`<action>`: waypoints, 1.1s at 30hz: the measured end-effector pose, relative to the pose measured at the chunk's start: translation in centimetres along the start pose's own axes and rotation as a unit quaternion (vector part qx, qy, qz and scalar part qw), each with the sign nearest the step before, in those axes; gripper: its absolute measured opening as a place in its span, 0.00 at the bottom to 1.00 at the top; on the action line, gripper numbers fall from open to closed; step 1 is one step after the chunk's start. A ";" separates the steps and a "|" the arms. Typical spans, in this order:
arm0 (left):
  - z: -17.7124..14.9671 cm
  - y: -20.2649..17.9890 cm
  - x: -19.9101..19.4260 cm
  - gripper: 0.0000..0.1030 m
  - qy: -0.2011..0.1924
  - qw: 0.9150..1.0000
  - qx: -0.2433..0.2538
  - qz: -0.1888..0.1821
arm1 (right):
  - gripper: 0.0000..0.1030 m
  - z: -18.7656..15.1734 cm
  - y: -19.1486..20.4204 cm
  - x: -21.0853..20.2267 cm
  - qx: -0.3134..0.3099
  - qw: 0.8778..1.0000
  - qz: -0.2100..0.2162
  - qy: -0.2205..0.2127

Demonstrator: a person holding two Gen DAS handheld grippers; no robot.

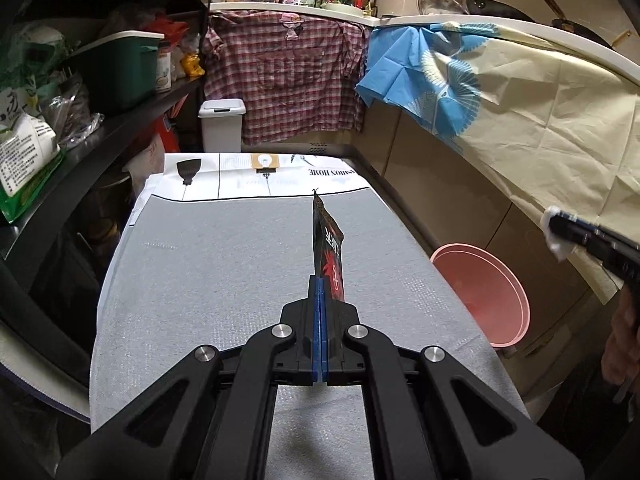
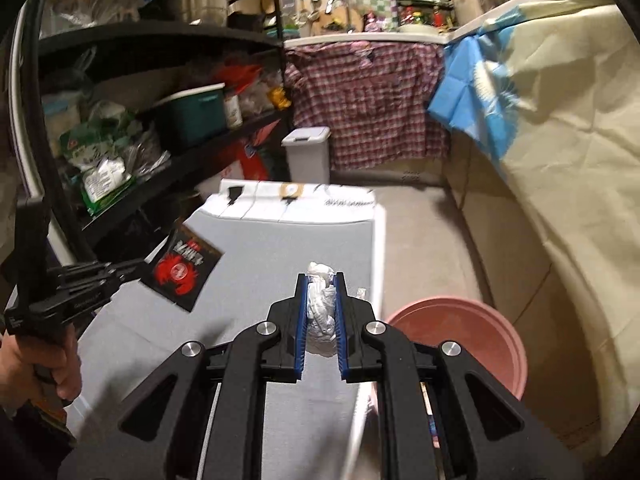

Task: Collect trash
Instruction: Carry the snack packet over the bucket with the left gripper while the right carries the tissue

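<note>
On the far end of the white sheet (image 1: 256,178) ahead of the left tongs (image 1: 320,280), upside-down print reads "HOME" after a word cut short; the small pictures beside it show a dark spatula shape and a tan square. The black sachet (image 1: 329,256) clamped edge-on between the left tongs' blue pads carries white characters and a red claw-like emblem, clearer in the right wrist view (image 2: 182,270), though the writing is not legible. The green-and-white packet (image 1: 24,156) on the black shelf (image 1: 132,114) far left of these tongs has dense small print, too fine to read.

The left tongs hold the sachet above a grey mat (image 1: 224,264) that covers the table. To their right, below the table edge, stands a pink basin (image 1: 486,292). The right tongs (image 2: 321,300) are closed on a crumpled white tissue (image 2: 320,312), held over the mat's right edge with the basin (image 2: 472,336) just right of them.

Straight ahead past the table sit a white lidded bin (image 1: 221,124) and a red checked shirt (image 1: 288,76) hung from the counter. A cream cloth with blue fans (image 1: 520,92) drapes the counter to the right.
</note>
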State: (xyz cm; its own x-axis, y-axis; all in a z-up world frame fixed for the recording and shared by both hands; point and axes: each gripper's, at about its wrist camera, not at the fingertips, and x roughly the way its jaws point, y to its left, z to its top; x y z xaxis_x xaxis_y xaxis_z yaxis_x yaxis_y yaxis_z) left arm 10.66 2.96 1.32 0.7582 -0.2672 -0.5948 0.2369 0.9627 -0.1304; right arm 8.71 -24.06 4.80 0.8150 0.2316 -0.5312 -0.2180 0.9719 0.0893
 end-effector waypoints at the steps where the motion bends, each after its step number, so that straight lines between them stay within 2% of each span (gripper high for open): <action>1: 0.0 -0.1 -0.1 0.00 -0.001 1.000 0.000 0.000 | 0.12 0.1 -0.8 -0.3 0.006 1.000 -0.005 -0.003; 10: -0.2 -2.3 -0.2 0.00 0.007 1.000 -0.009 -0.003 | 0.12 -0.8 -6.4 -0.8 0.032 0.997 -0.064 -0.012; 21: 0.0 -7.1 1.5 0.00 0.014 1.000 0.000 -0.007 | 0.12 -2.2 -10.7 0.0 0.082 0.993 -0.084 -0.008; 33: 2.8 -13.2 4.2 0.00 0.009 0.999 0.036 -0.030 | 0.12 -2.3 -13.3 0.5 0.107 0.989 -0.101 -0.007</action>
State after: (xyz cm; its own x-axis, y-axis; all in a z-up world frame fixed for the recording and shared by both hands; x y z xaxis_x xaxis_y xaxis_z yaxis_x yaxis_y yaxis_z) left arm 12.46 -10.96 2.75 0.7300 -0.3227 -0.6025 0.3256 0.9392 -0.1085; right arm 10.77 -36.95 1.44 0.8384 0.0299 -0.5442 0.0680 0.9850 0.1588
